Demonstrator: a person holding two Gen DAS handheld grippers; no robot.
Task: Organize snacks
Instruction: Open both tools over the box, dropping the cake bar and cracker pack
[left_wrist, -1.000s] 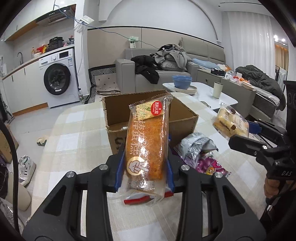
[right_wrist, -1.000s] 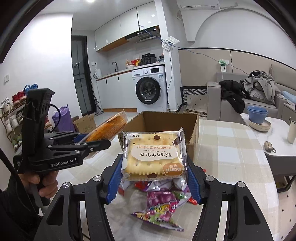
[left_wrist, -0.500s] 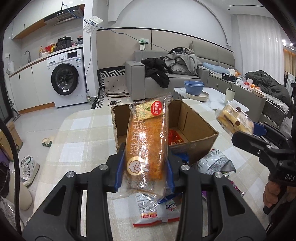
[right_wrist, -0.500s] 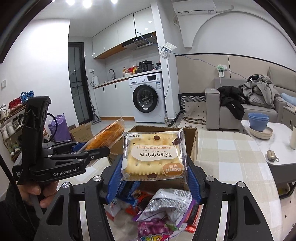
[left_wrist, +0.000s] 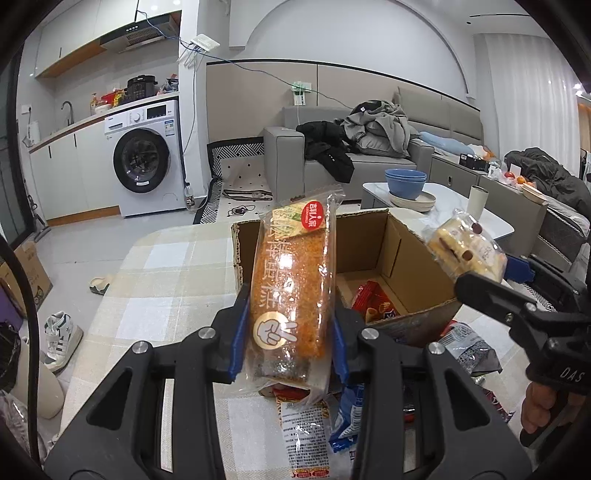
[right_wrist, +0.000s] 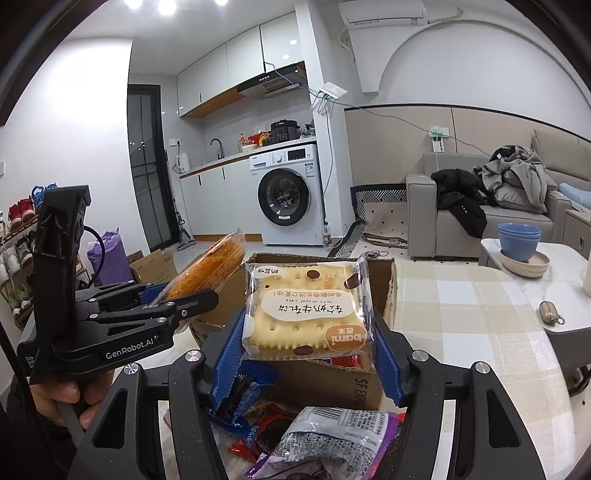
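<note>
Two black tongs with blue pads are held up over a checked tabletop (left_wrist: 177, 258), each in one of a person's hands. Left tongs (left_wrist: 288, 332) pinch a long, orange crumb-coated cake roll (left_wrist: 290, 291) in clear wrap, standing nearly upright with its red label at 12 o'clock. Right tongs (right_wrist: 310, 350) pinch a square cracker sandwich pack (right_wrist: 308, 308) by its two side edges, its printing upside down.

Just beyond both packs sits an open cardboard box (left_wrist: 402, 254) on the tabletop, with a red snack packet (left_wrist: 373, 299) lying inside on its floor. In the left wrist view the right tongs appear at 3 o'clock, beside the box's right wall. Loose snack packets (right_wrist: 325, 439) lie on the tabletop at 6 o'clock, below the tongs, among them a grey and purple bag and blue wrappers.
</note>
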